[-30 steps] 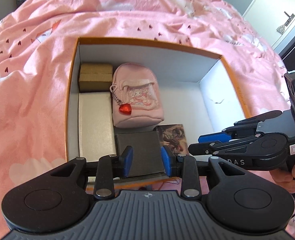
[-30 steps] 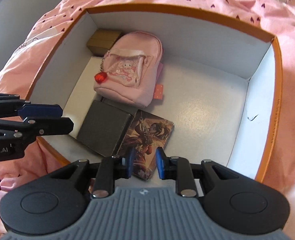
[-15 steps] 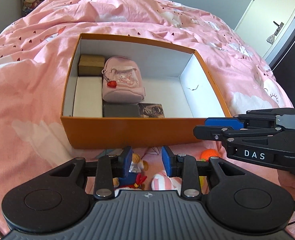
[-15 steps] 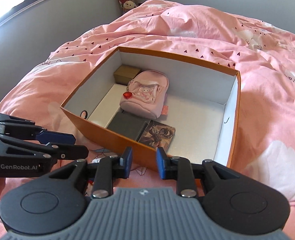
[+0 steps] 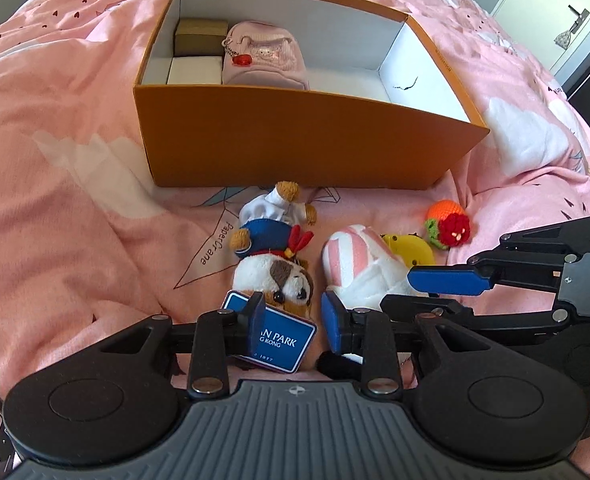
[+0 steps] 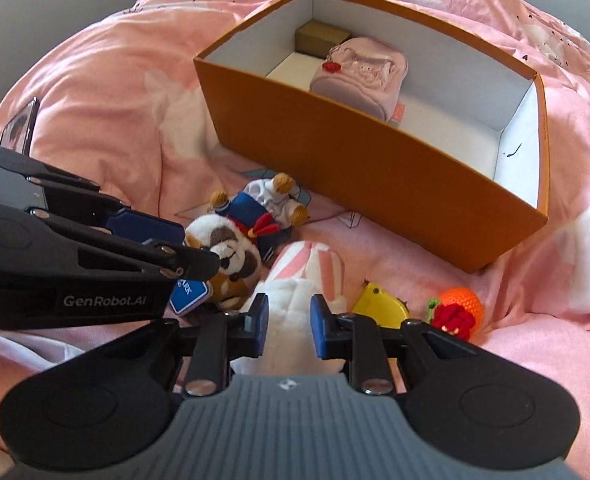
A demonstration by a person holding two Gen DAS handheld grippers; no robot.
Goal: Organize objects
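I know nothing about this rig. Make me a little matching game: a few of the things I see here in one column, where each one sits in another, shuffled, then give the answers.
Things
1. pink mini backpack
2. sailor plush dog
3. crochet orange
4. white and pink plush

Places
A. between the right gripper fingers
B. inside the orange box
C. on the bedspread by the yellow item
D. on the bedspread, ahead of the left gripper, blue tag at its head

Pairs: 1-B, 2-D, 3-C, 4-A
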